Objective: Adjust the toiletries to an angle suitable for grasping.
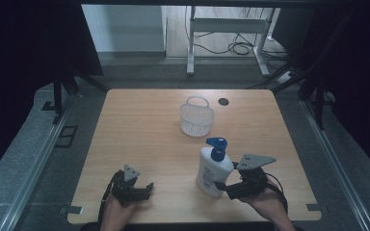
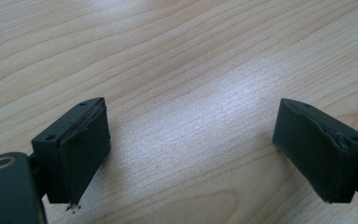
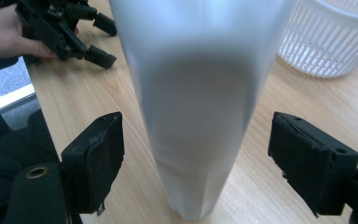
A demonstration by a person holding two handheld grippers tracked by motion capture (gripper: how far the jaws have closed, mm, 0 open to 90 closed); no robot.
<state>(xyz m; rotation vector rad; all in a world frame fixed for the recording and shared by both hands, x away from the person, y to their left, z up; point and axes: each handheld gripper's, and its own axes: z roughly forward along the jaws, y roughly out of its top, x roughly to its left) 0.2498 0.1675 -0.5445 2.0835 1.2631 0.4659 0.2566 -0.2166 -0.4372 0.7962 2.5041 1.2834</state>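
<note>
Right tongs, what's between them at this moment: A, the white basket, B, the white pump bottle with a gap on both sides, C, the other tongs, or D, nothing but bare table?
B: in the right gripper view the white pump bottle stands on the table between the open right tongs, with table showing on either side of it; the white basket sits farther off, beyond the bottle.

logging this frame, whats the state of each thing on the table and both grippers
pump bottle: upright on the table, between the right gripper's open jaws, not clamped
basket: upright, looks empty, apart from the bottle
left gripper: open, nothing between its jaws, low over bare wood
right gripper: open, a jaw on either side of the bottle
</note>
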